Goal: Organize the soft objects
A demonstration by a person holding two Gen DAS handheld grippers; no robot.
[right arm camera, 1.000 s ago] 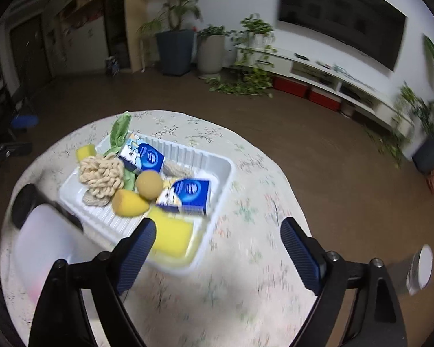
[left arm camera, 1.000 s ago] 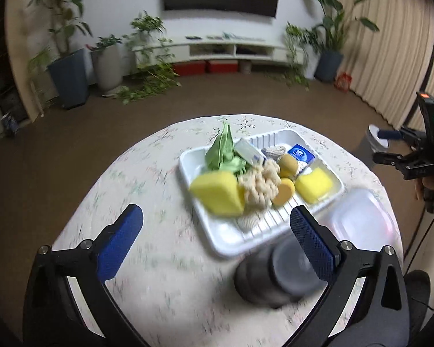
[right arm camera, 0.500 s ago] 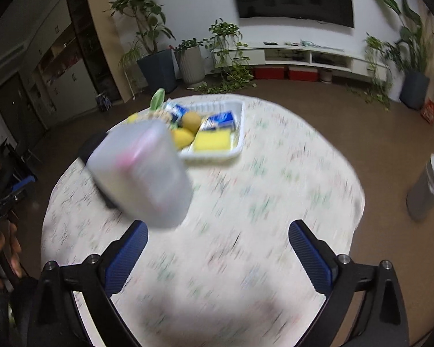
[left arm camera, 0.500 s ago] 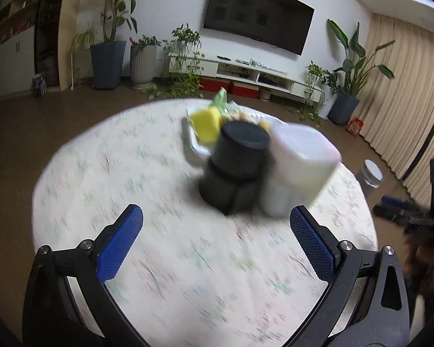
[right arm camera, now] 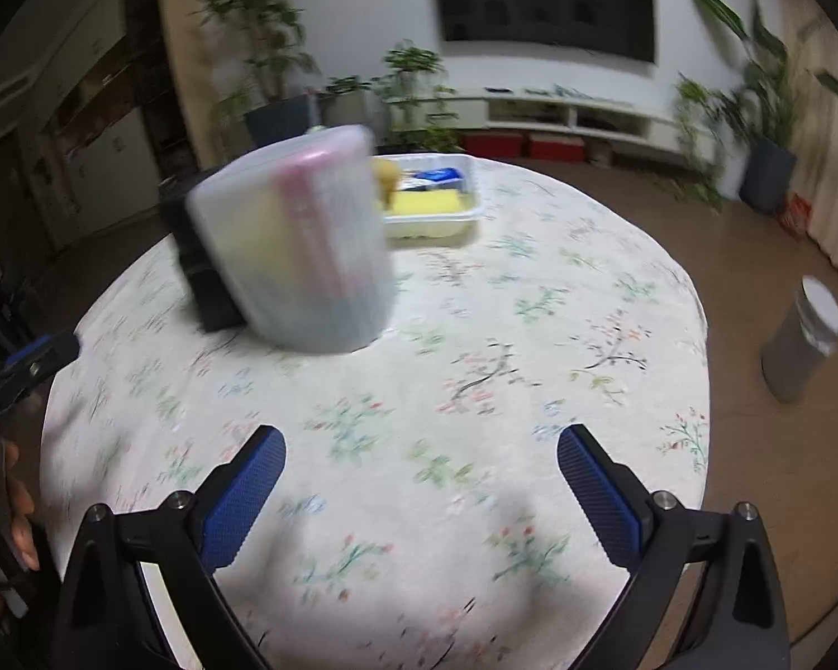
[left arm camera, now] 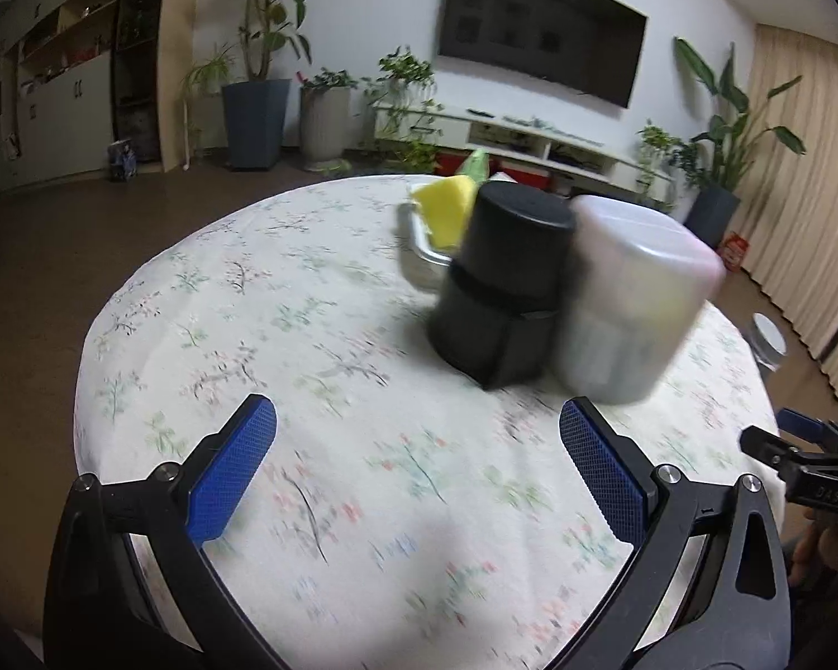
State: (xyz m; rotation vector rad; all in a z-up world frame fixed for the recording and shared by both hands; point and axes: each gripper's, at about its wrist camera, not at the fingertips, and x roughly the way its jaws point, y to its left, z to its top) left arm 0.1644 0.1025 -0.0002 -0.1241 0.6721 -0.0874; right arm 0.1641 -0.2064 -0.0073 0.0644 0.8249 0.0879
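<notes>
Sponge [right arm camera: 425, 202] lies in tray [right arm camera: 471, 206] behind containers [right arm camera: 301, 240].

The tablecloth [left arm camera: 307, 290] is cream with a scattered print of green, pink and dark sprigs. On it a matt black container [left arm camera: 503, 285] stands by a frosted translucent one [left arm camera: 631, 301], which shows a pink streak in the right view. The tray [right arm camera: 463, 212] is white, holding a yellow sponge [right arm camera: 424, 202] and a blue packet [right arm camera: 438, 174]. Both grippers have blue cross-hatched pads [left arm camera: 232, 474] on black frames.

wall TV [left arm camera: 542, 33] | potted plants [left arm camera: 257, 56] | floor bin [right arm camera: 804, 346]
</notes>
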